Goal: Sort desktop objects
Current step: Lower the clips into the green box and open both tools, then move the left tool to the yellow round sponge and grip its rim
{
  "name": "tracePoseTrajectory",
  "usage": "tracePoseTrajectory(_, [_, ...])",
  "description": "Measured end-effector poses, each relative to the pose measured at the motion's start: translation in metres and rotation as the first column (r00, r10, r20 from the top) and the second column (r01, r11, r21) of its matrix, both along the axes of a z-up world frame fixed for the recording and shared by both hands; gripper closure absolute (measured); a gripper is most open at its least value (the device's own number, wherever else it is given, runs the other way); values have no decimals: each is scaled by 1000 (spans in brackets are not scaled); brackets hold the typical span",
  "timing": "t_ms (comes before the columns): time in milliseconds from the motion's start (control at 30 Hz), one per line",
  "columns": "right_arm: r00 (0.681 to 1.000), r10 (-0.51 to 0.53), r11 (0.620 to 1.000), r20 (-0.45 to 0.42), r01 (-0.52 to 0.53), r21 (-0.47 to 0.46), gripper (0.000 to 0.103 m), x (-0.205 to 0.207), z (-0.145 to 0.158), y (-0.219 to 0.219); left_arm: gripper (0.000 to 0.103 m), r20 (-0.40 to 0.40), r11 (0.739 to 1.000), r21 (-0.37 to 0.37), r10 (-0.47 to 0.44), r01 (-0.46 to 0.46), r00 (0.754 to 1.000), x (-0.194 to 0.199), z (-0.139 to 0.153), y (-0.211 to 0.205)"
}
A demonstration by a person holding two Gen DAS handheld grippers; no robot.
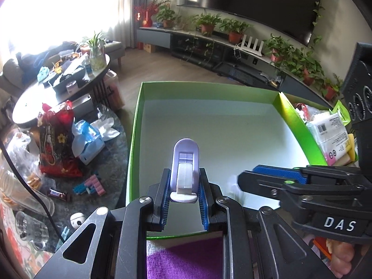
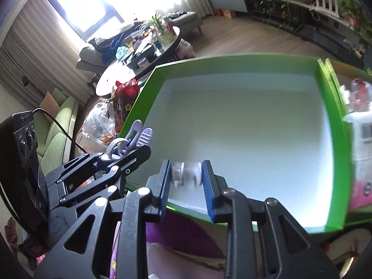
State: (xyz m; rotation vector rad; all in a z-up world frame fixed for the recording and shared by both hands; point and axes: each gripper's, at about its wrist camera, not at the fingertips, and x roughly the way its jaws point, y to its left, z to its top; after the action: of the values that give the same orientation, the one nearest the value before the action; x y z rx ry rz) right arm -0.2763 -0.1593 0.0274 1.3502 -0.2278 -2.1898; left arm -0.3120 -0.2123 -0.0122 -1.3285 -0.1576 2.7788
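Purple cloth (image 1: 186, 255) — then green box (image 1: 137, 125), dark cluttered table (image 1: 116, 144), potted plants (image 1: 234, 31).

Left claw (image 1: 183, 186) — blue pads clamped on a pale lilac plastic clip (image 1: 185, 162), held over the green-walled box (image 1: 134, 139); right claw (image 1: 274, 176) alongside — over the same box.

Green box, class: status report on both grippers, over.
Left gripper shut on lilac clip. Right gripper shut on blurred white object. Both above green box, nothing blocking.
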Motion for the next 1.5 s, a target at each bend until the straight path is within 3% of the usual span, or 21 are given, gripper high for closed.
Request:
tracePoseTrajectory(700, [1000, -1, 1000, 8, 1, 13, 76, -1, -3, 2, 82, 19, 1000, -3, -4, 4, 1000, 1, -7, 2])
tracePoseTrajectory(1067, [1000, 0, 1000, -24, 1, 8, 75, 18, 18, 13, 82, -14, 1000, -7, -17, 17, 1000, 17, 11, 11])
tracePoseTrajectory(1367, [995, 24, 1000, -102, -24, 0, 75, 66, 53, 25, 82, -65, 1000, -10, -6, 6, 998, 51, 37, 19])
tracePoseTrajectory(1433, [992, 24, 1000, -126, -24, 1, 75, 80, 61, 30, 78, -69, 1000, -13, -8, 7, 998, 60, 42, 24])
tracePoseTrajectory(1500, [988, 22, 1000, -153, -21, 9, 75, 95, 67, 34, 63, -76, 1000, -20, -14, 13, 997, 71, 46, 29])
